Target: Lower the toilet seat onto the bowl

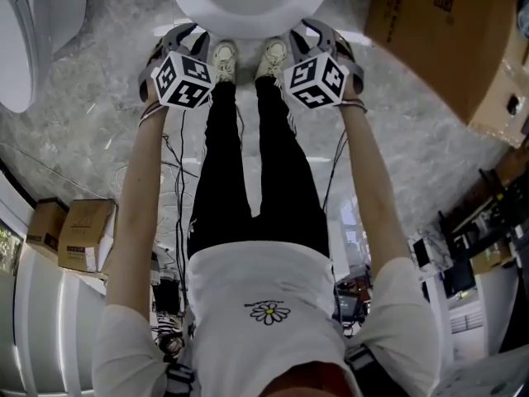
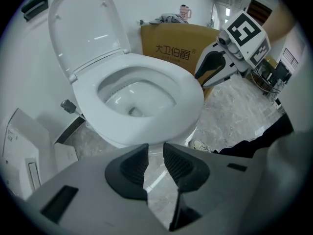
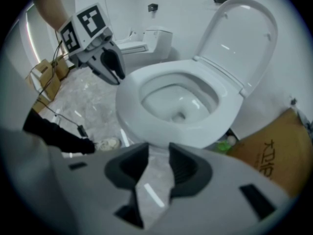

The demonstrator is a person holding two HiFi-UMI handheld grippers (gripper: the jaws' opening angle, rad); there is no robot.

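A white toilet point(image 1: 248, 7) stands right in front of the person's feet. In the left gripper view its seat ring point(image 2: 188, 89) lies flat on the bowl, and the lid point(image 2: 83, 28) stands upright against the wall. The right gripper view shows the same seat point(image 3: 230, 104) and raised lid point(image 3: 239, 38). My left gripper point(image 1: 183, 31) point(image 2: 155, 148) hangs just short of the bowl's front left rim, open, with only floor showing between its pads. My right gripper point(image 1: 312, 30) point(image 3: 159, 151) hangs at the front right rim, also open and holding nothing. Neither touches the toilet.
A large cardboard box point(image 1: 446, 31) point(image 2: 176, 40) point(image 3: 274, 155) stands close on the toilet's right. A second white toilet point(image 1: 33, 31) point(image 3: 146, 38) is off to the left. Small boxes point(image 1: 74, 234) and cables point(image 1: 173, 172) lie on the marble floor behind the person's shoes point(image 1: 225, 56).
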